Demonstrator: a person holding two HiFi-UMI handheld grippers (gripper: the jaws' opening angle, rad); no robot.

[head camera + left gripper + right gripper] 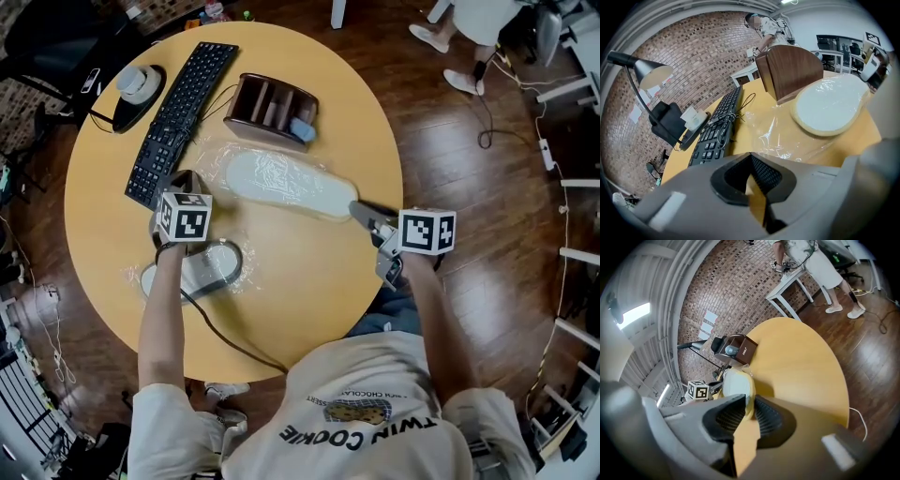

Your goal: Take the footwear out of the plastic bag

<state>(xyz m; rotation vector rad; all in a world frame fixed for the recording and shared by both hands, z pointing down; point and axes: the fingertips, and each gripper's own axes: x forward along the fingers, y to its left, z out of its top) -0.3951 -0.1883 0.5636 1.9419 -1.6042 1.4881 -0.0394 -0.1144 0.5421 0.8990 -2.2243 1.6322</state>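
A white slipper [281, 183] with a cream edge lies sole-up mid-table inside a clear plastic bag [214, 161]. My right gripper [359, 212] is shut on the slipper's near right end; in the right gripper view the slipper's edge [733, 383] sits between the pads of my right gripper [745, 411]. At the bag's left end my left gripper [186, 178] has its jaws together on the film. In the left gripper view the bag [783, 136] and slipper [829, 105] lie just ahead of my left gripper [751, 161]. A second slipper [192, 269] rests under my left arm.
A black keyboard [178, 122] lies at the back left beside a black lamp base [141, 89]. Behind the bag stands a brown wooden organiser [274, 108]. A dark cable [225, 337] runs over the near table edge. A person's feet [450, 56] show on the floor beyond.
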